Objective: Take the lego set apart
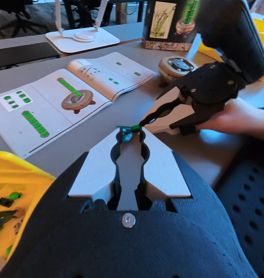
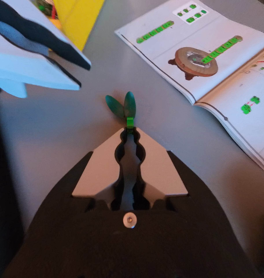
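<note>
A small lego piece, two dark green leaves (image 2: pixel 129 103) on a bright green clip (image 2: pixel 130 121), is held just above the grey table (image 2: pixel 53 135). My right gripper (image 2: pixel 130 129) is shut on the clip. In the left wrist view it comes in from the right (image 1: pixel 141 125), pinching the clip (image 1: pixel 135 127). My left gripper (image 1: pixel 131 130) is open, and the leaves (image 1: pixel 126 136) show between its fingertips. In the right wrist view the left gripper (image 2: pixel 84 76) hangs open up and to the left of the leaves, apart from them.
An open instruction booklet (image 1: pixel 56 105) lies to the left on the table. The round tan lego base (image 1: pixel 177 67) and the set's box (image 1: pixel 168 25) stand behind. A yellow bin (image 1: pixel 15 180) with loose pieces is at the near left. A white lamp base (image 1: pixel 83 39) is farther back. About 20 centimeters separates my right fingertips from the round tan lego base (image 1: pixel 177 67).
</note>
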Demonstrator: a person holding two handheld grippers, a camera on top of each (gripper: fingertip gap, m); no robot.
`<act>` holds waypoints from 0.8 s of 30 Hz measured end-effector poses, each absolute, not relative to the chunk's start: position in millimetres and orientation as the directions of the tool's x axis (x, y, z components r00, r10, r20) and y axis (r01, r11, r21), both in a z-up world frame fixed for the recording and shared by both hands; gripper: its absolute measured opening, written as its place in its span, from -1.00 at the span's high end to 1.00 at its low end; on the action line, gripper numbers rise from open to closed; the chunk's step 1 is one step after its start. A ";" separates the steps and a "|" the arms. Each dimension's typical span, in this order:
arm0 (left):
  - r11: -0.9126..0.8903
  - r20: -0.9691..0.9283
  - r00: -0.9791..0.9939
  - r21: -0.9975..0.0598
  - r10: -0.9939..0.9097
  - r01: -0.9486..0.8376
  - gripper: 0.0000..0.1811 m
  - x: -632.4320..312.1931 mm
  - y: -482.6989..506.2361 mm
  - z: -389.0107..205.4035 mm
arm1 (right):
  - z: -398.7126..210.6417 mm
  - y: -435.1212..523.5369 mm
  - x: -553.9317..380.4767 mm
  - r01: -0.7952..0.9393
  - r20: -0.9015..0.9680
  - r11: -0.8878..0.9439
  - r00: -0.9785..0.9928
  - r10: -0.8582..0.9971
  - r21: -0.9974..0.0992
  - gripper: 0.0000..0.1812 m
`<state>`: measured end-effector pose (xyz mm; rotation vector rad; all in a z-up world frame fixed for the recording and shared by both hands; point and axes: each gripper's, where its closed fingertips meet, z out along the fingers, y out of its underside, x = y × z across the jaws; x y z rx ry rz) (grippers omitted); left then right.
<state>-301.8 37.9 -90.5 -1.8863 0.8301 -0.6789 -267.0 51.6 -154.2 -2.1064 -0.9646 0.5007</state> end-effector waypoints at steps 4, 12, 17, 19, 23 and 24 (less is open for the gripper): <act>-0.248 0.032 0.554 -0.915 -0.832 -0.319 0.78 -292.3 26.1 -89.3 | -130.2 26.1 -281.0 0.422 -0.151 -0.365 0.459 0.876 -0.830 0.93; -0.037 -0.165 0.371 -0.876 -0.914 -0.481 0.93 -276.7 -4.8 -97.4 | -134.0 -3.1 -278.9 0.625 0.128 -0.057 0.246 0.961 -0.778 0.93; -0.035 -0.168 0.303 -0.824 -0.938 -0.565 0.87 -275.5 -14.7 -118.0 | -127.9 -13.2 -282.2 0.618 0.137 -0.017 0.201 0.970 -0.786 0.93; -0.018 -0.186 0.291 -0.816 -0.938 -0.578 0.89 -274.6 -16.1 -119.3 | -127.5 -14.6 -280.8 0.619 0.130 -0.017 0.193 0.973 -0.785 0.92; -0.053 -0.122 0.320 -0.872 -0.939 -0.487 0.92 -274.0 -15.8 -101.7 | -106.3 -13.0 -282.1 0.526 0.101 -0.027 0.214 0.971 -0.850 0.90; -0.094 -0.058 0.334 -0.901 -0.941 -0.422 0.92 -274.3 -14.8 -92.3 | -96.0 -11.7 -282.6 0.471 0.071 -0.047 0.229 0.971 -0.881 0.89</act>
